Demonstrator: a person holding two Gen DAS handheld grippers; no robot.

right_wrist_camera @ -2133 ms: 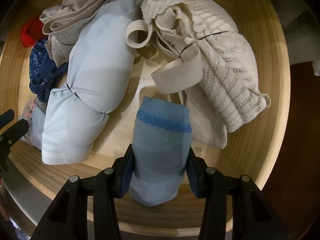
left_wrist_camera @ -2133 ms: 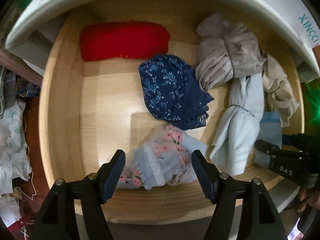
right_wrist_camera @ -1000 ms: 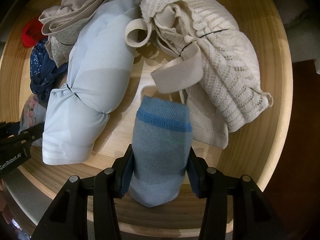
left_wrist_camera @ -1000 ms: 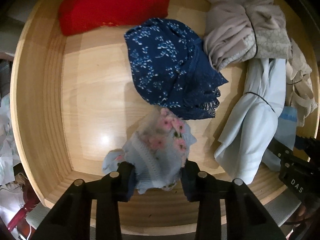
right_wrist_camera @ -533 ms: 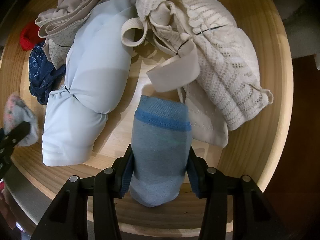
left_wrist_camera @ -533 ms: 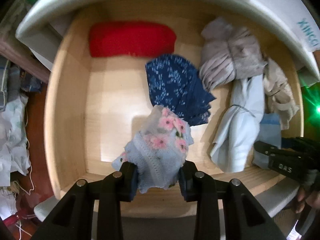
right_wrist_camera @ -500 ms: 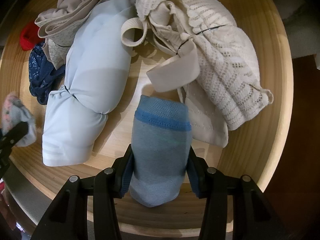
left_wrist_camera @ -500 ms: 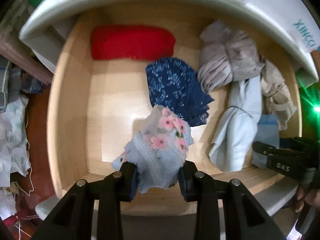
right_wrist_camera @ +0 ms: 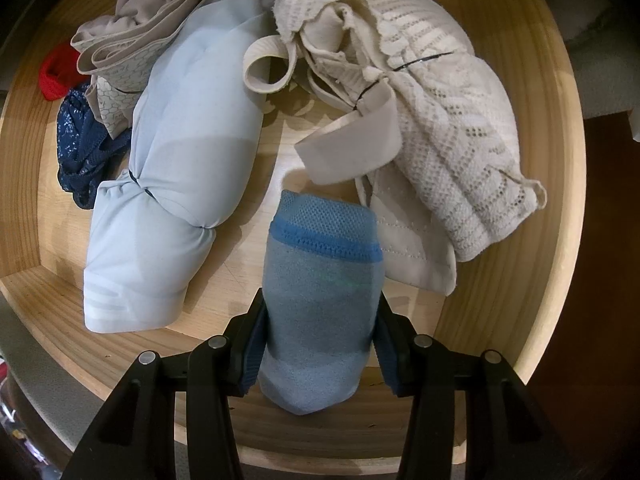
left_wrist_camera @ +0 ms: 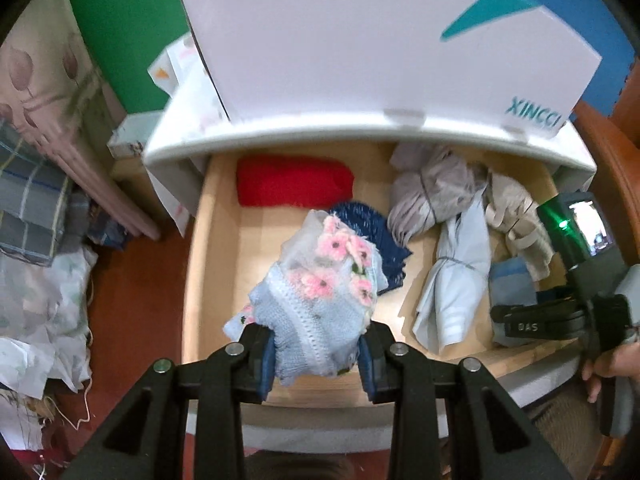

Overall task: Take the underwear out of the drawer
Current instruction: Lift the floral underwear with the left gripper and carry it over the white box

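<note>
My left gripper (left_wrist_camera: pixel 318 360) is shut on the pale blue floral underwear (left_wrist_camera: pixel 324 292) and holds it well above the open wooden drawer (left_wrist_camera: pixel 196 280). My right gripper (right_wrist_camera: pixel 318 344) is shut on a rolled blue underwear (right_wrist_camera: pixel 320 296) that stands at the drawer's front edge; this gripper also shows in the left wrist view (left_wrist_camera: pixel 532 326). In the drawer lie a red piece (left_wrist_camera: pixel 294 182), a navy floral piece (left_wrist_camera: pixel 384 236), a grey bundle (left_wrist_camera: pixel 432 196), a light blue roll (right_wrist_camera: pixel 176 184) and a cream lace piece (right_wrist_camera: pixel 440 120).
A white cabinet top with a white box (left_wrist_camera: pixel 380 48) overhangs the drawer's back. Cloth and bedding (left_wrist_camera: pixel 36 280) are piled on the floor to the left. The drawer's front wall (right_wrist_camera: pixel 320 436) is just below the right gripper.
My left gripper has closed on the floral underwear and lifted it up and back, away from the drawer. The right gripper stays shut on the blue roll, hardly moved.
</note>
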